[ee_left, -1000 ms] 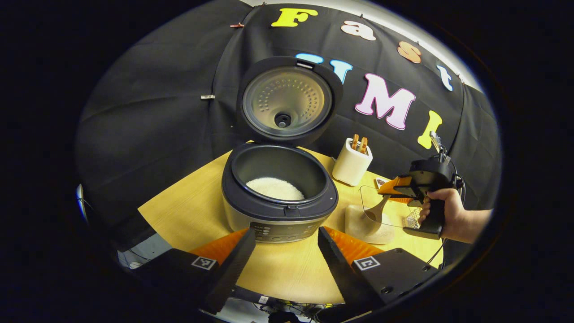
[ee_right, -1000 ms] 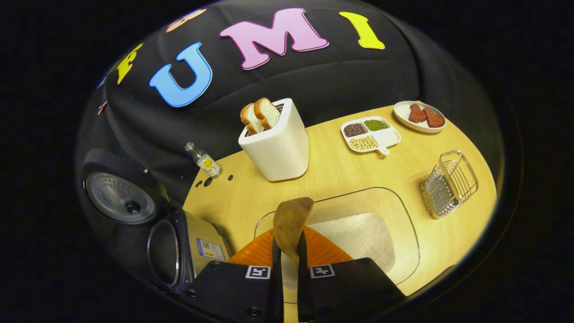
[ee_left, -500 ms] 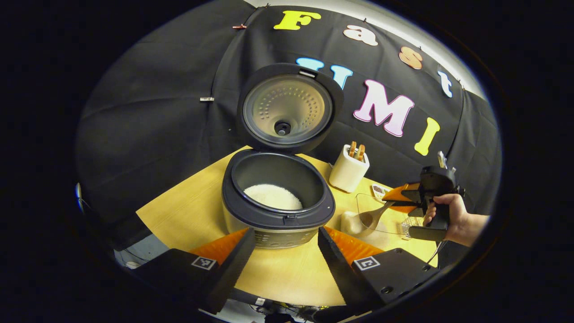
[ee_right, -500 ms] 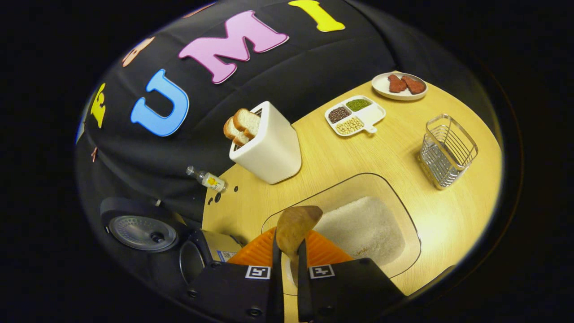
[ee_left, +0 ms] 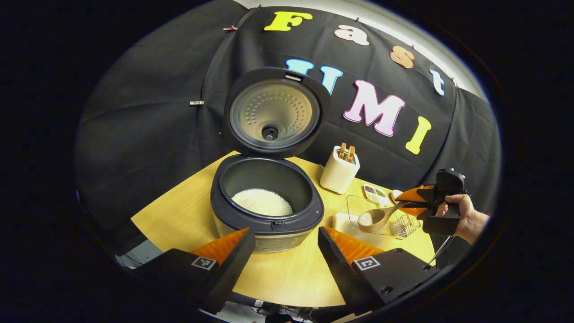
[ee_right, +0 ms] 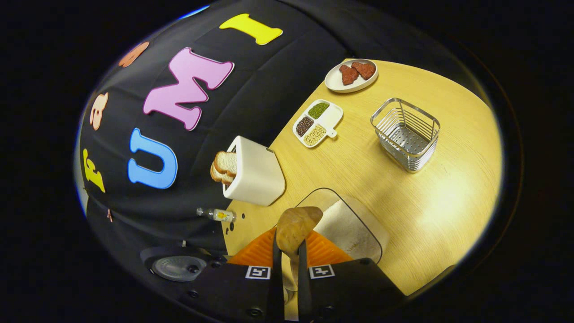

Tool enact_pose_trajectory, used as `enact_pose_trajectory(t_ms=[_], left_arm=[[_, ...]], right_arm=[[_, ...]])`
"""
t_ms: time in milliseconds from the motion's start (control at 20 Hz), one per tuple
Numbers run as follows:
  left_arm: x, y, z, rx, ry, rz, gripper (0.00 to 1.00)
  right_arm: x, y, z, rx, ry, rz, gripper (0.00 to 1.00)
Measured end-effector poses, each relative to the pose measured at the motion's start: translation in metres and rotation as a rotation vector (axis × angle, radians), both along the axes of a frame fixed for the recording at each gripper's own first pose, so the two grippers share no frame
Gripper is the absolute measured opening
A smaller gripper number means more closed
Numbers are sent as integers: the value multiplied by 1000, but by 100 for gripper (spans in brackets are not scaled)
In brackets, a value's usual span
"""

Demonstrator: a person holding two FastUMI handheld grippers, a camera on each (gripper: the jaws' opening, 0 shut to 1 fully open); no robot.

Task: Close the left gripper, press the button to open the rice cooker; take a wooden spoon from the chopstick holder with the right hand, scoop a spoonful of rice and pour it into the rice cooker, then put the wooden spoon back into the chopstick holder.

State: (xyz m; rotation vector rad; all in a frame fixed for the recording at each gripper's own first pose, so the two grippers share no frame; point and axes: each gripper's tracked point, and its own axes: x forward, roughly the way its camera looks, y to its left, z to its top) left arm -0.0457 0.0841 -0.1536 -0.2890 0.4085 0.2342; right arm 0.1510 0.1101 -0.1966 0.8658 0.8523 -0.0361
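Observation:
The rice cooker stands open, lid raised, with white rice in its pot. My left gripper is open in front of the cooker, nothing between its fingers. To the right a hand holds my right gripper, shut on the handle of the wooden spoon. The spoon's bowl carries a small heap of rice and hangs over the clear rice container. In the right gripper view the spoon sticks out from my right gripper above the container. The wire chopstick holder is empty.
A white toaster with bread slices stands by the wall, a small bottle beside it. A divided dish of beans and a plate with meat sit at the table's far end. Bare tabletop lies beside the holder.
The right gripper has lifted the spoon out of the rice container with rice in its bowl and rolled its view. The left gripper has drawn back a little from the cooker.

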Motion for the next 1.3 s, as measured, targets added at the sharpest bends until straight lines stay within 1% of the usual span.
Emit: enact_pose_trajectory(t_ms=[50,150,250,450,650,750,850,900,950,1000,1150,1250,1300], left_arm=[[1,-1,2,4,-6,-11,95],[1,1,5,21,-10,-26,95],[1,3,9,35,-21,-43,95],[-2,9,10,37,-34,-59,95],[-9,25,11,31,-48,-34,95],[-14,34,6,12,-49,-12,95],[-21,46,0,-26,-43,37,95],[-26,49,-1,-48,-45,52,92],[-31,53,-2,-59,-48,69,96],[-34,56,-2,-65,-52,72,95],[-46,64,5,-40,-78,88,95],[-50,68,9,-51,-99,99,95],[-50,71,9,-63,-103,106,92]], right_arm=[[0,-2,8,0,-17,0,17],[-2,-1,24,16,-44,-1,17],[-4,8,42,56,-69,-9,17],[-6,43,70,118,-100,25,16],[-9,92,89,190,-113,78,16],[-12,119,91,204,-109,120,16],[-15,147,93,204,-116,168,16],[-17,163,96,201,-119,195,16],[-19,178,97,196,-126,225,16],[-20,192,99,184,-137,254,16],[-25,232,100,121,-183,350,16],[-29,257,101,78,-219,414,16],[-32,268,99,57,-232,443,16]])
